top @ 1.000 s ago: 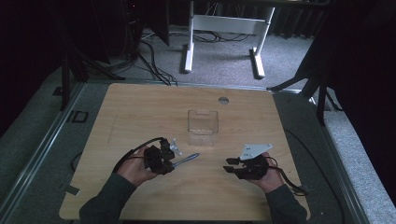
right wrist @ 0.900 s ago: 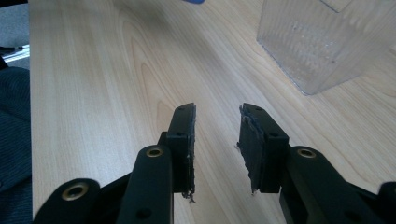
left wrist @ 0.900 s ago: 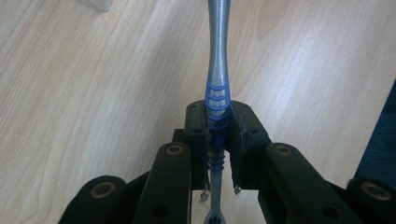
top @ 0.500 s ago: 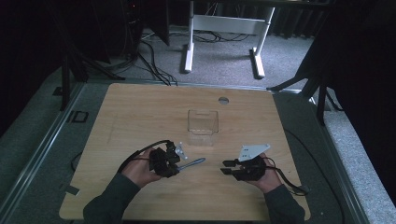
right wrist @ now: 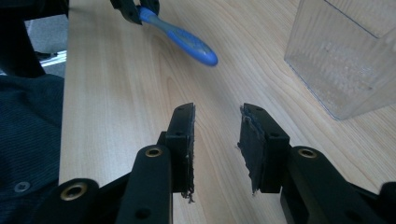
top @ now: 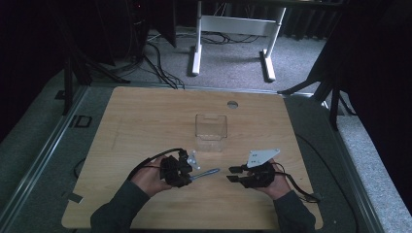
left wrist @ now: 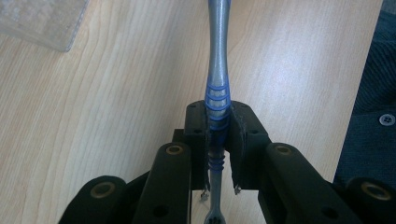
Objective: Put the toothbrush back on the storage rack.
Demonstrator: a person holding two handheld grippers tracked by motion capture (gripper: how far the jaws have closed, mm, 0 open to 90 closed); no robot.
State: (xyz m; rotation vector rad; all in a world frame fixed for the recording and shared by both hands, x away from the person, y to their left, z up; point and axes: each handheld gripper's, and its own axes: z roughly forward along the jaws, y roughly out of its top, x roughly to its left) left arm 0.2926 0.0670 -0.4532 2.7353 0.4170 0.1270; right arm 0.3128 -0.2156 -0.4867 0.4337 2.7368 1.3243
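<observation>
A toothbrush (top: 206,173) with a grey and blue handle is held level just above the wooden table (top: 145,116). My left gripper (top: 188,174) is shut on its ribbed blue grip (left wrist: 217,100), and the handle (left wrist: 217,56) runs on past the jaws. The blue handle end (right wrist: 189,43) points toward my right gripper (top: 233,174). That gripper (right wrist: 217,116) is open a short way from that end; its jaws have just opened a little, with nothing between them. A clear plastic box (top: 211,131) stands upright beyond both grippers.
The clear box (right wrist: 345,56) is close on the right in the right gripper view. A round hole (top: 232,104) is in the table's far edge. White stand legs (top: 197,53) and cables (top: 155,58) are on the floor beyond the table.
My left gripper has shifted slightly to the right and nearer the person, carrying the toothbrush. The right hand has kept its place.
</observation>
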